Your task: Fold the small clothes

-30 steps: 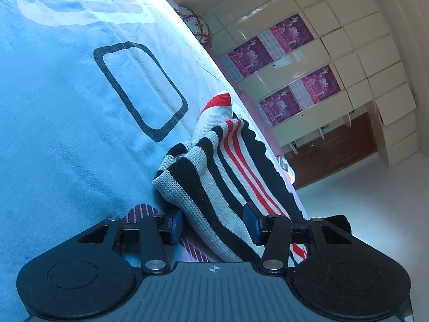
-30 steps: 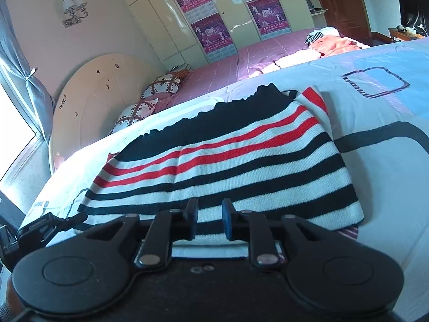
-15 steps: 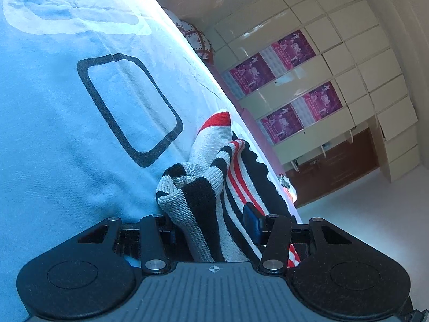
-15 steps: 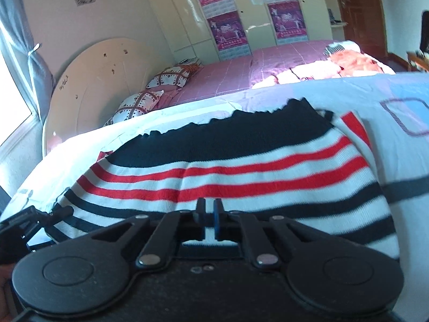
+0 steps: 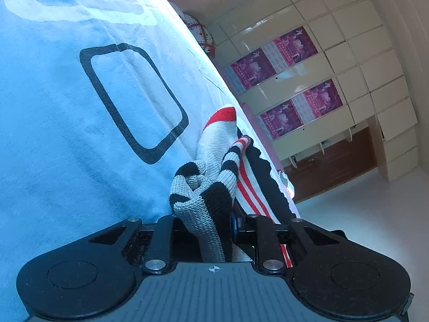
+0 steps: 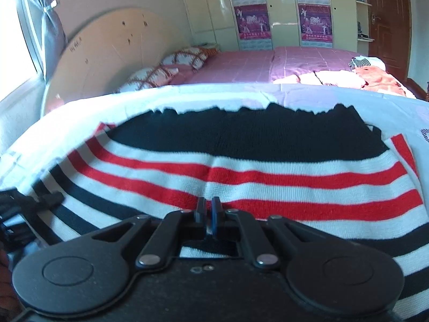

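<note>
I am folding a little striped sweater (image 6: 241, 177). It lies on the bed's blue cover (image 5: 67, 139), just beside the black square drawn on the cover (image 5: 128, 99).

My left claw (image 5: 206, 222) has just been closing, and now it pinches a bunched corner of the sweater between its two fingers. The knit is squeezed into a thick lump there.

My right claw (image 6: 208, 210) has just been closing too. Its fingers are almost touching now, with only a tiny gap. They sit at the near edge of the sweater, on a red stripe, and I think they pinch a thin bit of it, but I cannot see that for sure.

The sweater is mostly spread out flat, with its black band far from me. So I think the fold is only starting. I have my holds. Lifting the edge and laying it over is not done yet.
</note>
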### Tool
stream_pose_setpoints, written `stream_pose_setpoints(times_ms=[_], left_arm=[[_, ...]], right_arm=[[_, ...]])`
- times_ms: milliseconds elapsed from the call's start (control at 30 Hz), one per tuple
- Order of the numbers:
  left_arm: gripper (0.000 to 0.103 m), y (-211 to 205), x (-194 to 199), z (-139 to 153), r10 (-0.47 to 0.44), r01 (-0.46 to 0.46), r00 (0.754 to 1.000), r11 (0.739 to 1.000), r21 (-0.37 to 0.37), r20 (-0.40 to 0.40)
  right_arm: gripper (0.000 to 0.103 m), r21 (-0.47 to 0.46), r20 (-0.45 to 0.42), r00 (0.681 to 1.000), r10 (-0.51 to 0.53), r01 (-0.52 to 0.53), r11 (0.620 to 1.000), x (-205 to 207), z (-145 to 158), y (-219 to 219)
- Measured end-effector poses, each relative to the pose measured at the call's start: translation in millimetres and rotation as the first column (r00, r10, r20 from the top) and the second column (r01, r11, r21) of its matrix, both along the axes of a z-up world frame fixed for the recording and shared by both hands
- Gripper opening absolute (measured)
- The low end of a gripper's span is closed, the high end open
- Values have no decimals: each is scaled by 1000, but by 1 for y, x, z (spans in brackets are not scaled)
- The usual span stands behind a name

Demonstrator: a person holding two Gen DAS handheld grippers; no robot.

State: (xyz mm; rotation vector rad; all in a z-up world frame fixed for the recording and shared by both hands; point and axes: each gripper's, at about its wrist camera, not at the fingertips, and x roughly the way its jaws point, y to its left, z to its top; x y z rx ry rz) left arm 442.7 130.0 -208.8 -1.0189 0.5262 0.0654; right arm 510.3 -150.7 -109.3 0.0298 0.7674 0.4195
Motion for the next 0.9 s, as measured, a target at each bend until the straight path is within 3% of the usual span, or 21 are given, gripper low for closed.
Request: stream_pose_setpoints(times_ms=[200,333,500,633,733,867,900], left_arm=[[22,10,-8,-12,-8,10,1000,998,-60,26],[22,18,-5,-19,-18,23,999,992,-128,41],[15,16,0,-24,-43,48,998,991,-126,48],[15,15,3,-20,-56,63,996,992,-113,65],[15,15,4,-10,-71,75,995,996,-55,70],[15,16,8,7,-106,107,990,994,-15,92],[15,16,9,17,-120,119,987,993,16,103]], right_arm=[[6,-77,52,998,-24,28,997,-12,9,14],[6,-159,12,1000,-11,13,987,-9,3,26],[6,-145,-14,999,-29,27,989,-3,1,26],[6,-140,49,999,-24,30,990,-14,-6,24],[6,-124,55,998,-39,46,991,-16,-6,22],[6,-295,167,984,66,-14,955,-33,-14,40],[6,-295,179,981,70,-14,955,-35,-16,40]])
